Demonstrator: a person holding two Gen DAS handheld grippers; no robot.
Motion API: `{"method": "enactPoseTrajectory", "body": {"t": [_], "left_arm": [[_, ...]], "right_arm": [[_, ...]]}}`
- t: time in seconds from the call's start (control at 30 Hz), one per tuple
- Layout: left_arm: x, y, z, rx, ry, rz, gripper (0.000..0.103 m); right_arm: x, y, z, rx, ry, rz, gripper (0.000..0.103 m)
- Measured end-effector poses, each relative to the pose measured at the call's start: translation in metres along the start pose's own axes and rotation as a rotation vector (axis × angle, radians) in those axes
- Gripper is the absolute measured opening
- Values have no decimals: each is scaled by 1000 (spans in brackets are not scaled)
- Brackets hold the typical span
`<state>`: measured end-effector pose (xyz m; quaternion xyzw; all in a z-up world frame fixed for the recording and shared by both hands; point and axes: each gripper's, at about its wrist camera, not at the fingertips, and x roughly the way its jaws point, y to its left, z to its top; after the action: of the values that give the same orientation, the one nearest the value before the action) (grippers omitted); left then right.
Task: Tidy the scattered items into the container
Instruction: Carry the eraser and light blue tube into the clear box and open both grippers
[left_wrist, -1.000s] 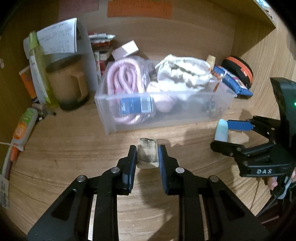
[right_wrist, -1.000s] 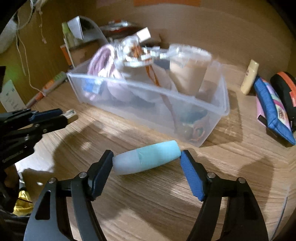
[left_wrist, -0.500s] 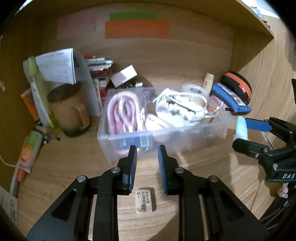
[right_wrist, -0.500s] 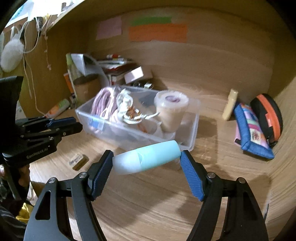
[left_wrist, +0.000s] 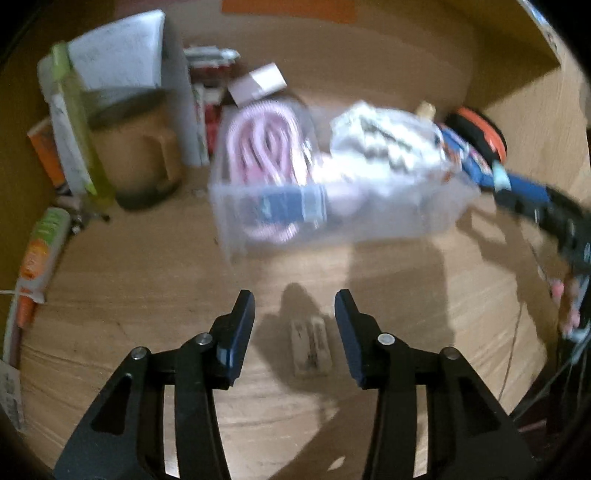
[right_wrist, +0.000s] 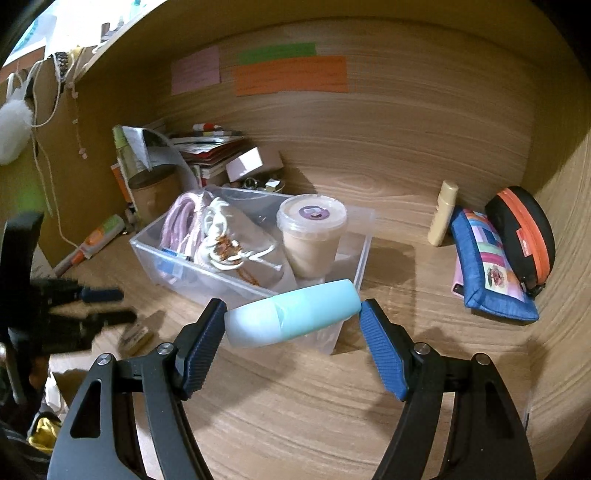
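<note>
Blurring container (left_wrist: 332, 206) contents beyond eraser (left_wrist: 310, 345).

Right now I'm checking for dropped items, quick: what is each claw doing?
Left claw: opening, empty; the eraser lies on the desk below it.
Right claw: shut on the pale blue tube, held crosswise.

Left gripper (left_wrist: 294, 328): one second ago clamped on the eraser (left_wrist: 309, 347); now jaws opening, eraser lying loose on the wooden desk (left_wrist: 147, 295), lower centre of frame, between the fingers and untouched.

Right gripper (right_wrist: 292, 320): raised since a second ago; the pale blue tube (right_wrist: 291, 318) it holds crosswise, earlier low before the clear container (right_wrist: 364, 254), now overlaps the container's near corner, mid-frame.
</note>
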<state>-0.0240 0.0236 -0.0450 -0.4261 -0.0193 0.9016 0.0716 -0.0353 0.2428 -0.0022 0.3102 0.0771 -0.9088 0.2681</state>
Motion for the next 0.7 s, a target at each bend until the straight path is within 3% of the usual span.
{"method": "enactPoseTrajectory", "body": {"t": [0.23,0.27,0.33,0.5,0.7], "left_arm": [[18,-9,-13,16,53,-2,44],[20,-10,-14,23,51,-2,41],[21,-16,-15,53,35,24,24],[20,-27,-19,114,13,77,23],[20,-31,-15,108,11,50,23]], "right_arm": [[19,-7,9,-8,17,-19,71],[22,-8,10,-8,20,-21,71],[27,-9,12,-10,25,-19,71],[40,-7,17,-33,44,-14,71],[51,-4,19,-51,59,-13,71]]}}
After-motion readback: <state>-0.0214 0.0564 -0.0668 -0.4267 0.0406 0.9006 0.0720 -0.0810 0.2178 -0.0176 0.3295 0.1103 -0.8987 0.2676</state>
